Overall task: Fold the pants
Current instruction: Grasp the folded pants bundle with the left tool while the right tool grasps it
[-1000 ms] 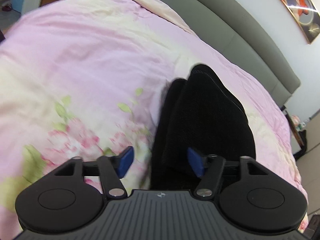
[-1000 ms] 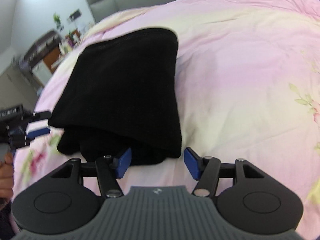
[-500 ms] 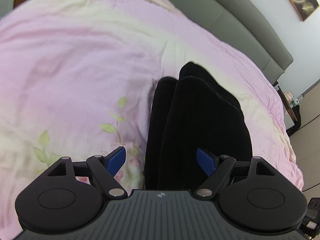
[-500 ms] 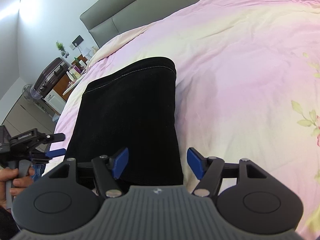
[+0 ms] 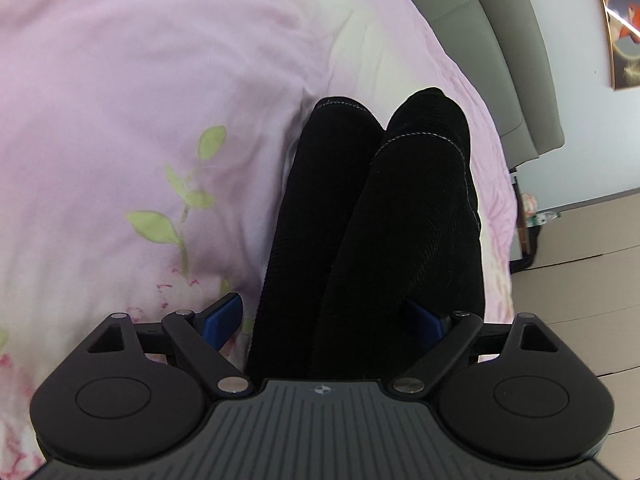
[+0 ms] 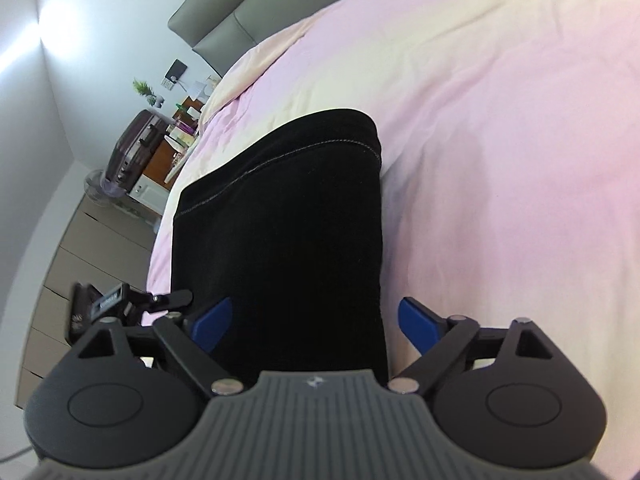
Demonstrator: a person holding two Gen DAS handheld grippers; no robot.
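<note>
Black pants (image 5: 372,220) lie folded in stacked layers on a pink floral bedspread (image 5: 140,100). My left gripper (image 5: 324,316) is open, with the near end of the pants between its blue fingers; the right pad is partly hidden by cloth. In the right wrist view the pants (image 6: 280,220) show a stitched hem at the far end. My right gripper (image 6: 308,322) is open, its blue fingers on either side of the pants' near edge. The left gripper (image 6: 120,300) shows at the left edge of that view.
A grey padded headboard (image 5: 500,60) runs behind the bed, with a framed picture (image 5: 620,20) on the wall. Wooden floor (image 5: 580,280) lies beyond the bed's edge. A bedside cabinet (image 6: 160,168) with clutter and a suitcase stands far left.
Both grippers have moved in over the near end of the pants and opened wider; the cloth now lies between the fingers of each. The pants look flatter and straighter.
</note>
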